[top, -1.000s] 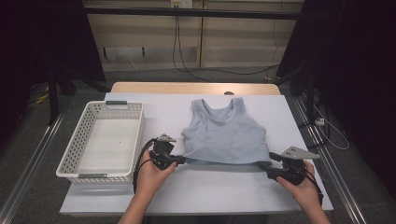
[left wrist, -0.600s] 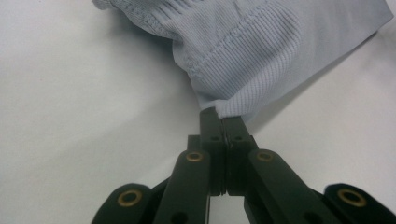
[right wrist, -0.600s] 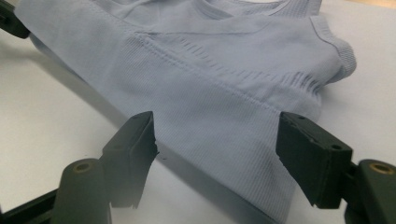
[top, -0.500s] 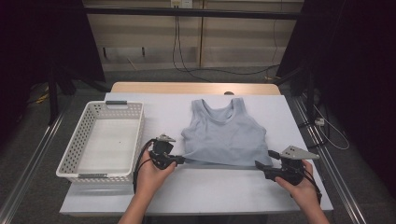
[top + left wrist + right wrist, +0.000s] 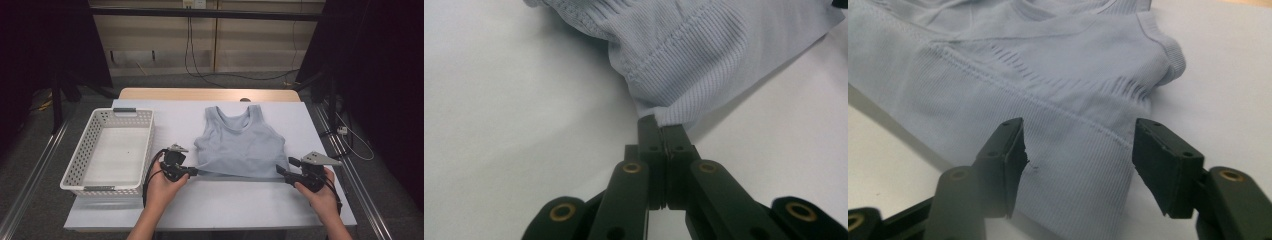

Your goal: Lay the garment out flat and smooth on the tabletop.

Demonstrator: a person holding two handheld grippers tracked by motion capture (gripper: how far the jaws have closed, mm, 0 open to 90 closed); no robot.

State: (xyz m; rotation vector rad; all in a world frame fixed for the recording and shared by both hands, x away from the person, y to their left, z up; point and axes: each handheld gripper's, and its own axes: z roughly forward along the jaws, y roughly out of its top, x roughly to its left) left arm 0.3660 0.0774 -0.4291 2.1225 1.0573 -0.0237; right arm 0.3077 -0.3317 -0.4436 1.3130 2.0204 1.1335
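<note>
A pale blue ribbed tank top (image 5: 242, 146), black tongs (image 5: 192, 171), a white perforated basket (image 5: 90, 139), white tabletop (image 5: 225, 200).

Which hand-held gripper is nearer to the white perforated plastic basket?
Left. The left hand-held gripper sits just right of the white perforated plastic basket, clamped on the pale blue ribbed tank top hem corner. The right hand-held gripper is across the top, far from it.
</note>
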